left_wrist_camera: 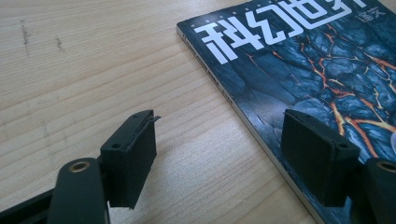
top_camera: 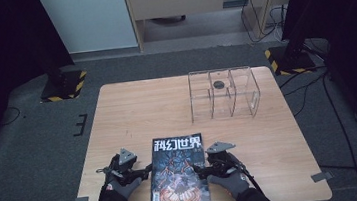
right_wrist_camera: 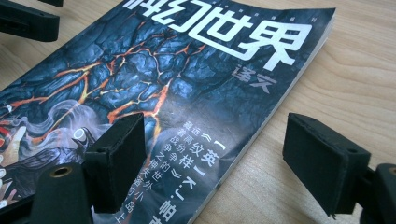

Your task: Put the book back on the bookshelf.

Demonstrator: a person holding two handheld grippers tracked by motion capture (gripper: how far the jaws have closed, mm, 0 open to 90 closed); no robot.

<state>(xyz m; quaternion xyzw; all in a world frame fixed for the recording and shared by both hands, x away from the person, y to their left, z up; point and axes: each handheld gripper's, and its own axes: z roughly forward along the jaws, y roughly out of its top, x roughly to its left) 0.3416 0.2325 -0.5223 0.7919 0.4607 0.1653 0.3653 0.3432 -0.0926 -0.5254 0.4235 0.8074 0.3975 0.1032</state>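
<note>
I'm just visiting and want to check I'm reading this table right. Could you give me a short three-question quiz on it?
1. True or false: the magazine stands upright inside the clear acrylic organizer.
2. Which edge of the magazine do the left gripper's jaws straddle? A) the spine edge B) the top edge C) none, they are shut
3. Fill in: the small dark round thing lies in the organizer's ______ compartment.

Key:
1. False: it lies flat on the table, near the person's edge.
2. A: one jaw is over the cover, one over the wood, both apart. The right gripper straddles the opposite edge likewise.
3. Middle.
</note>
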